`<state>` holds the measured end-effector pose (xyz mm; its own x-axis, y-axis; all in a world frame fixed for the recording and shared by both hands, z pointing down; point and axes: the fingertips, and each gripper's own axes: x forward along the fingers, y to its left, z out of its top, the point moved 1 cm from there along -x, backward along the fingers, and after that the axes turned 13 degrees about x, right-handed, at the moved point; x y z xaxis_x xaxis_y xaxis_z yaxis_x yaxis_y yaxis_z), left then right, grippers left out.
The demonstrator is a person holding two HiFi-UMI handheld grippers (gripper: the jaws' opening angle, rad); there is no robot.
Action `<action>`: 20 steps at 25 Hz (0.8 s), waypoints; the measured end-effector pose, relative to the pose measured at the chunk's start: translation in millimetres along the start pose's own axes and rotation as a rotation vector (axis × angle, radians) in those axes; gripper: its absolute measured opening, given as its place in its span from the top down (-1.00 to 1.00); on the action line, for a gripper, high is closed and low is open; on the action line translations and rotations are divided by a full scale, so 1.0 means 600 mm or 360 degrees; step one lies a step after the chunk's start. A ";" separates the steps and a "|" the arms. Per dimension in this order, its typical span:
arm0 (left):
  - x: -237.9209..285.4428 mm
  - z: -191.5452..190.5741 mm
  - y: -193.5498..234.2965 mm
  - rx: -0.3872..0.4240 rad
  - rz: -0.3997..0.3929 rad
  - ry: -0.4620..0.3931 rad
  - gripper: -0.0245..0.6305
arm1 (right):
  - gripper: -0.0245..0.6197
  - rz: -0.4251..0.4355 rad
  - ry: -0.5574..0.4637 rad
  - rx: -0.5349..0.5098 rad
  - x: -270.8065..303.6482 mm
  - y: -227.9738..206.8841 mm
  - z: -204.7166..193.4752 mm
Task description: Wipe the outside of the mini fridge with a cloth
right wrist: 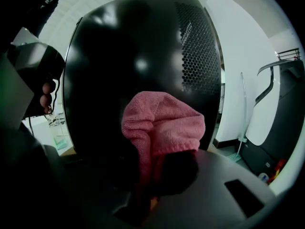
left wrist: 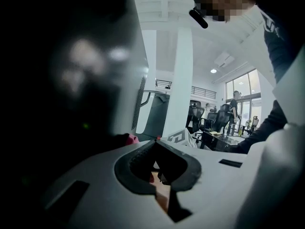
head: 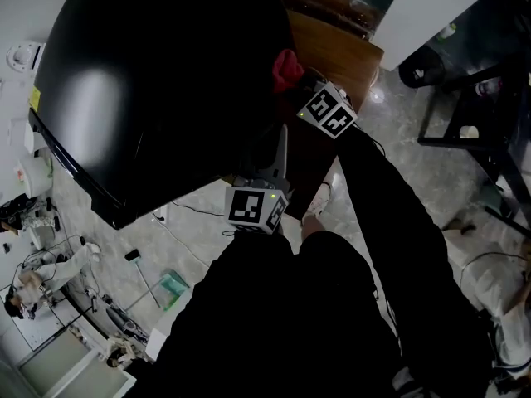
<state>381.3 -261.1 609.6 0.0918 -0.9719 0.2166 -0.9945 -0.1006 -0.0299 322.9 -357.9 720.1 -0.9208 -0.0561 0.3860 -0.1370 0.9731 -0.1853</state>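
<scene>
Mini fridge (head: 149, 81): glossy black, rounded body, ahead of both grippers and to their left.

Right gripper (right wrist: 153, 171): jaws clamped on a pink cloth (right wrist: 162, 123). The cloth bunches up past the tips and stands straight ahead of them, against the fridge's dark side. It appears to touch the black surface, though the view is too dim to be sure of contact. A perforated vent panel (right wrist: 198, 46) sits above and to the right of the cloth on the same face. A white-and-black machine (right wrist: 279, 104) stands off to this gripper's right, well apart.

Left gripper (left wrist: 156, 143): jaws drawn together, tips meeting, nothing held between them. The fridge wall fills the space to the left of these jaws. A scrap of the pink cloth shows just beyond the tips, slightly left.

Head view: the left gripper sits nearer the person than the right one, by the fridge's lower edge. The right gripper is farther out, between the fridge and a brown wooden top (head: 340, 52). Black sleeves (head: 390, 206) run back from both grippers.
</scene>
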 end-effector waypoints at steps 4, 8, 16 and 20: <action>0.001 -0.016 -0.002 -0.0009 0.0006 0.0025 0.91 | 0.75 -0.0028 0.0108 -0.0002 0.015 -0.011 -0.036; -0.003 -0.026 -0.010 0.0003 0.0006 0.0042 0.91 | 0.75 -0.0064 0.0309 -0.0014 0.035 -0.019 -0.086; -0.050 -0.003 -0.026 0.0041 -0.0033 0.0018 0.91 | 0.75 -0.0104 0.0251 0.0104 -0.001 -0.007 -0.086; -0.098 0.038 -0.039 0.0049 -0.0130 -0.0024 0.91 | 0.75 -0.0120 0.0086 0.0178 -0.070 0.046 -0.044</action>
<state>400.3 -206.6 575.2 0.1737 -0.9632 0.2049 -0.9816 -0.1861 -0.0426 367.6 -322.9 722.6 -0.8858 -0.1133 0.4500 -0.2477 0.9355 -0.2521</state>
